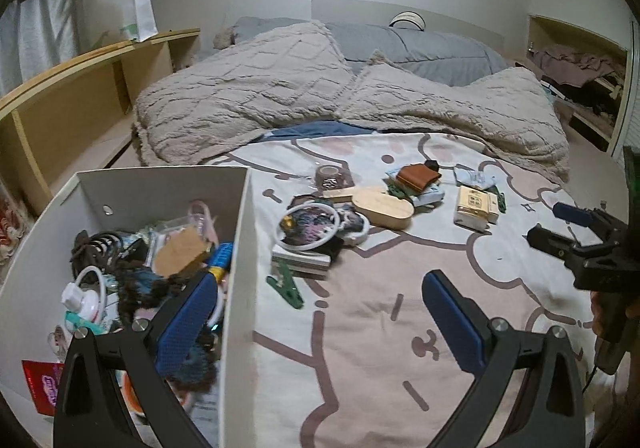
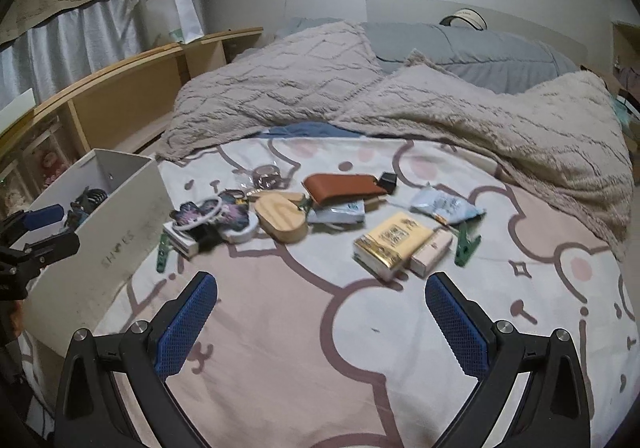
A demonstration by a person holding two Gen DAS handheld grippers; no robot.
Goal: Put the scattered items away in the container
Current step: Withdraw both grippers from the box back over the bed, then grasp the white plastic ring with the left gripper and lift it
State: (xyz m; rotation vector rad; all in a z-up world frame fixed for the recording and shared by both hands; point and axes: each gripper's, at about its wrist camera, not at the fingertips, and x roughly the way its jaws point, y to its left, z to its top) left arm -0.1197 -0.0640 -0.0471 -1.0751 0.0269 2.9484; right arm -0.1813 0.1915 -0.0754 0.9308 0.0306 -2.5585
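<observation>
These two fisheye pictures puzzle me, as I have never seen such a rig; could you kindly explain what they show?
No robot here: a person holds one pair of tongs in each hand, each carrying a forward-looking camera. The left view shows the left tongs open, straddling the wall of the white box, which already holds clutter. The right view shows the right tongs open and empty above the bed sheet. Waiting on it are a yellow packet, a brown leather case, a wooden case and a green clip.
</observation>
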